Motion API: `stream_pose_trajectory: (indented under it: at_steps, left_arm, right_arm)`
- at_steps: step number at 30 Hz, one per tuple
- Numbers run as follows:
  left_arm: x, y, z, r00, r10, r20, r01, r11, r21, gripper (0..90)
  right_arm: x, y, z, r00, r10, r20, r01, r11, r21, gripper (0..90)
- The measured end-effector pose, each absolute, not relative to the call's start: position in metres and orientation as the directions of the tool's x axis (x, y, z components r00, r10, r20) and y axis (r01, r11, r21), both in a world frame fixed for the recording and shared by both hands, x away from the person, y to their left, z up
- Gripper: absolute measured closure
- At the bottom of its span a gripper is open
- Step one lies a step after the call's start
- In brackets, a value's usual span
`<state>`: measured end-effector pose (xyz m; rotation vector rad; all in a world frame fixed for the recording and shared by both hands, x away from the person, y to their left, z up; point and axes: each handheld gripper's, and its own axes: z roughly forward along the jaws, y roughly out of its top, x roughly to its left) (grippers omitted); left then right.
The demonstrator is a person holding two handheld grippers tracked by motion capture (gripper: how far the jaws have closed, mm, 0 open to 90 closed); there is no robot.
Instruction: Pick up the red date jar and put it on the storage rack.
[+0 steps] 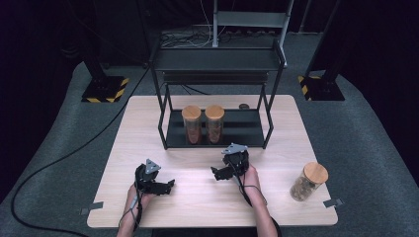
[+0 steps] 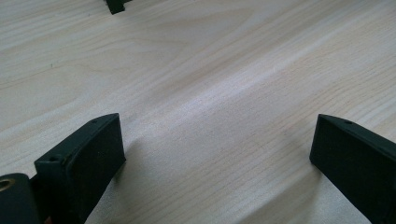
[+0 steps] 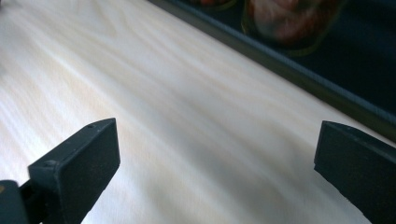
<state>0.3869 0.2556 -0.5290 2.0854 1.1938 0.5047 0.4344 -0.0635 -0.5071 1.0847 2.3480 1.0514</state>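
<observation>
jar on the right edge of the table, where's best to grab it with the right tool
Probably the glass body of the jar just below its wooden lid, approached level from its left by the open right tool; it stands upright and apart, with bare table around it.

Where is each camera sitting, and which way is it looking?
High view: above the person's side, looking forward and down at the table, rack, jars; forearms and both tools show.
Left gripper view: on the left tool, looking along its open jaws at bare tabletop.
Right gripper view: on the right tool, open jaws facing the rack's tray with a jar.
High and right gripper views share the rack jars.
</observation>
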Motion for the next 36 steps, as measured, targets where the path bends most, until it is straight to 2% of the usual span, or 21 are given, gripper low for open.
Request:
stream_pose_trajectory:
  at_steps: [12, 36]
  left_arm:
    - [0.387, 0.256, -0.529, 0.506, 0.863, 0.001, 0.602, -0.354, 0.716, 2.4]
    - [0.387, 0.256, -0.529, 0.508, 0.862, 0.002, 0.601, -0.356, 0.715, 2.4]
  right_arm:
    - [0.402, -0.082, -0.517, -0.627, 0.779, 0.021, 0.537, 0.412, 0.736, 0.0]
    - [0.380, -0.106, -0.519, -0.560, 0.828, 0.006, 0.596, 0.398, 0.697, 0.0]
